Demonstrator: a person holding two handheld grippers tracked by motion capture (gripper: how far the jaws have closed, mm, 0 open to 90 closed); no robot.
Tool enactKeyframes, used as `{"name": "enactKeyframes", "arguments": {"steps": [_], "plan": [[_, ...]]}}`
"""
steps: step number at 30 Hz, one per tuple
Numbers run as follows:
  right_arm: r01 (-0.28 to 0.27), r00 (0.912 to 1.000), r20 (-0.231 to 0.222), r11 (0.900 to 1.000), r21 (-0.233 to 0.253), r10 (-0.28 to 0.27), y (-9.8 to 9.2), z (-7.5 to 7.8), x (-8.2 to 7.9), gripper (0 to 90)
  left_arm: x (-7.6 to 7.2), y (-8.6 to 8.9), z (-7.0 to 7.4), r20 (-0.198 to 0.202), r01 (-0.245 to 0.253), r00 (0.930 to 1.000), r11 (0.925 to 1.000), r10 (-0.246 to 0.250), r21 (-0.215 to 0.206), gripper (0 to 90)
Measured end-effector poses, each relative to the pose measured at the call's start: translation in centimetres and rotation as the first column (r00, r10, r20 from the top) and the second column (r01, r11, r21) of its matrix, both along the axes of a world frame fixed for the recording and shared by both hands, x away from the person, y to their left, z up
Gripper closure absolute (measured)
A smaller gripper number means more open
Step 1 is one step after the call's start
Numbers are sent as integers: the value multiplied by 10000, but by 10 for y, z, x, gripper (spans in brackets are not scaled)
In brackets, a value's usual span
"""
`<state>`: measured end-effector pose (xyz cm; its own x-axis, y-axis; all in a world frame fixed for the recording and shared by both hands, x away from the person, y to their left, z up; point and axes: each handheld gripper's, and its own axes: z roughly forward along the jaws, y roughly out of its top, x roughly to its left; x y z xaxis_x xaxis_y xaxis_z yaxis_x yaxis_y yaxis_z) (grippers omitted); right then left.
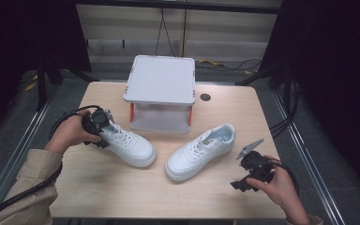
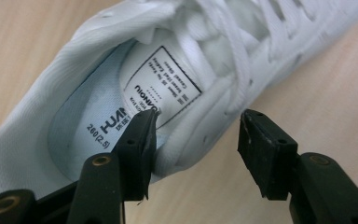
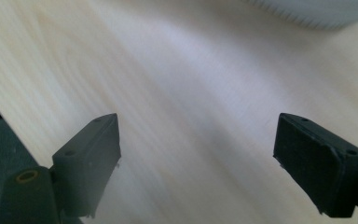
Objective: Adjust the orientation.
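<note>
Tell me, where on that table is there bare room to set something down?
Bare wood runs along the near table edge, in front of both shoes, and at the far right corner beyond the right shoe. The middle is crowded: the left shoe, held at its heel by the left gripper, and the white stand.

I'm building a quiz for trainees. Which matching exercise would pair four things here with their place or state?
Things:
1. left claw
2. right claw
3. left shoe
4. white stand

Places or states:
A. at the table's far edge, behind both shoes
B. open over bare tabletop
C. open astride the heel collar, one jaw inside the shoe
D. lying on the table, toe toward the person

Pairs: 1-C, 2-B, 3-D, 4-A
</note>
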<state>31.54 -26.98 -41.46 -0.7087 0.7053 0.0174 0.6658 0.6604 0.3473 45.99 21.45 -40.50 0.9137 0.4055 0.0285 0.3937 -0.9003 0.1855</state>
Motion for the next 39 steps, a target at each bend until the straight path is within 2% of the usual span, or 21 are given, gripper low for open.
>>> {"name": "enactKeyframes", "arguments": {"steps": [3,4,6,7,10,11,13,16,19,21,24,25,26,27,29,32,33,35,36,37,39], "plan": [[-61,10000,18,9948,1019,60,7,19,15,145,-7,1,1,-312,37,9995,9999,-32,139,514],[-17,10000,14,9933,1156,15,9,24,21,145,-9,1,2,-386,86,9992,9998,-80,153,526],[42,9996,277,9969,788,-64,16,35,34,153,-14,2,3,-537,353,9980,9988,-335,346,544],[-5,9990,453,9980,635,-23,20,41,40,163,-17,2,3,-575,292,9980,9992,-275,285,547],[-74,9975,703,9957,919,9,31,57,59,187,-21,6,3,-561,380,9977,9992,-374,95,548],[-55,9974,719,9952,973,-15,35,61,64,194,-22,8,1,-517,223,9984,9996,-232,-179,530],[-112,9966,817,9963,849,42,42,70,74,196,-22,12,-2,-572,334,9977,9988,-355,-370,473],[-222,9950,986,9955,924,130,55,81,86,207,-20,17,-10,-570,311,9978,9993,-324,-225,374],[-370,9945,1018,9938,1050,263,67,90,96,208,-18,20,-15,-535,193,9983,9991,-213,-367,364],[-386,9937,1085,9934,1083,268,73,93,101,208,-17,21,-17,-204,546,9983,9982,-552,-264,413],[-449,9946,979,9916,1213,331,80,94,108,214,-17,25,-16,-39,930,9956,9950,-932,-364,534],[-514,9946,956,9916,1187,401,82,94,110,219,-16,26,-14,-130,1001,9948,9944,-1006,-343,556],[-519,9948,938,9916,1182,408,84,95,112,225,-17,26,-15,-388,806,9958,9953,-828,-539,626],[-518,9947,946,9915,1195,405,86,95,115,226,-17,26,-15,-378,817,9958,9954,-836,-506,674],[-551,9947,936,9905,1257,434,91,99,120,237,-18,23,-13,-546,1001,9934,9949,-1005,-112,711],[-530,9948,928,9917,1169,422,98,106,130,242,-18,17,-12,-999,805,9919,9966,-782,188,753],[-537,9939,1012,9927,1080,428,100,109,133,249,-19,15,-12,-1087,632,9921,9980,-626,22,762],[-514,9935,1073,9919,1162,389,105,115,140,252,-20,13,-13,-1304,693,9887,9969,-735,-365,778],[-514,9935,1073,9919,1162,389,105,115,140,252,-20,13,-13,-1304,693,9887,9969,-735,-365,783],[-469,9921,1213,9900,1333,306,109,120,146,252,-23,10,-11,-1346,497,9891,9960,-594,-739,790],[-464,9909,1314,9891,1400,279,115,123,153,252,-24,9,-9,-1240,514,9904,9954,-612,-805,797]]}}
